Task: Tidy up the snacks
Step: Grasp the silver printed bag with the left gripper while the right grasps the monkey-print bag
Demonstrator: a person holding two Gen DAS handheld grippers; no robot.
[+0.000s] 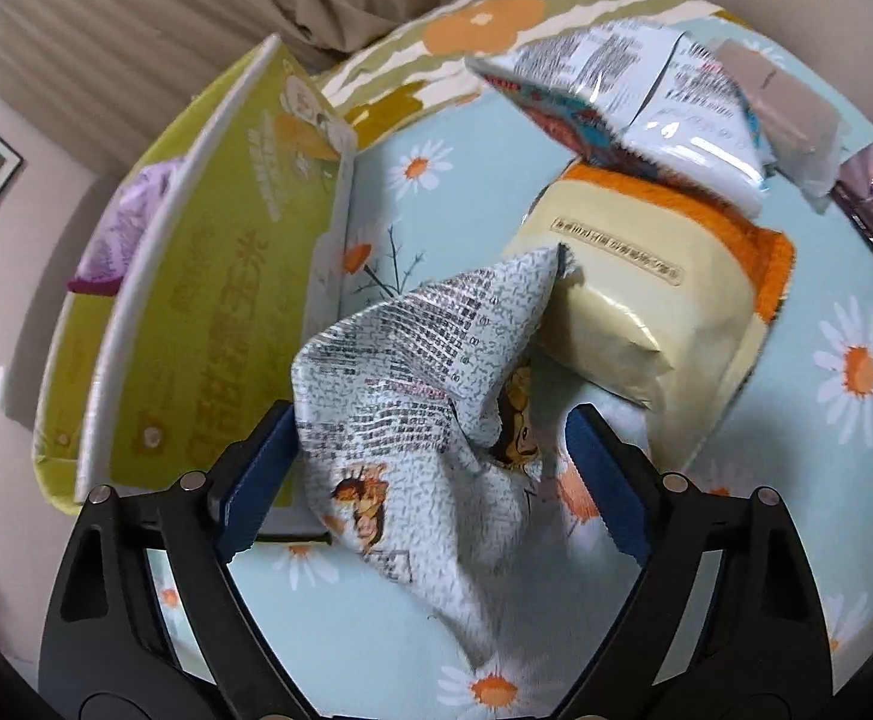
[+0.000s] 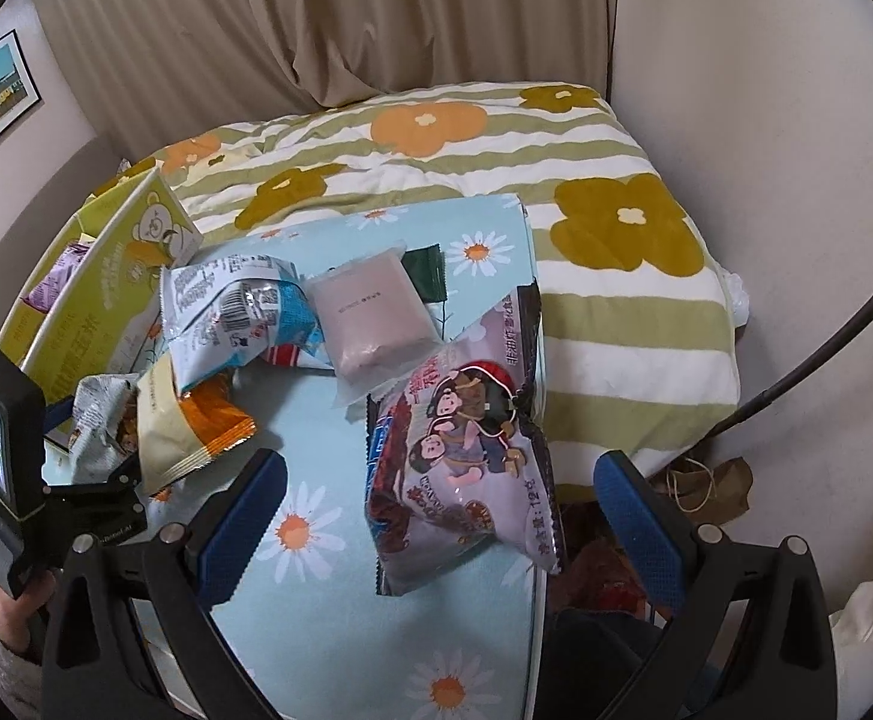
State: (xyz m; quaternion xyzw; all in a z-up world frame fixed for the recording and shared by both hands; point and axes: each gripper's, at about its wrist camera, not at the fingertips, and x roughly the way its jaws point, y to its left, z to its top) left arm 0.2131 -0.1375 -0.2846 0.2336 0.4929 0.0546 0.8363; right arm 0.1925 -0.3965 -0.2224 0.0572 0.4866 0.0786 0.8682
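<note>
Snack packets lie on a light blue daisy-print table (image 1: 376, 648) beside a yellow-green cardboard box (image 1: 208, 312). My left gripper (image 1: 430, 468) is open, its blue pads on either side of a crumpled silver printed packet (image 1: 412, 384) without gripping it. A cream and orange packet (image 1: 634, 300) lies just beyond. My right gripper (image 2: 436, 516) is open around a purple monkey-print packet (image 2: 466, 468) that lies on the table (image 2: 328, 432). The left gripper (image 2: 97, 480) and the silver packet (image 2: 97, 414) show at the left of the right wrist view.
A white and blue packet (image 2: 226, 312), a pink packet (image 2: 370, 312) and a dark green packet (image 2: 427, 273) lie mid-table. The box (image 2: 94, 294) holds a purple packet (image 2: 55, 282). A floral striped quilt (image 2: 586, 276) lies behind. The table's right edge (image 2: 541, 540) drops off.
</note>
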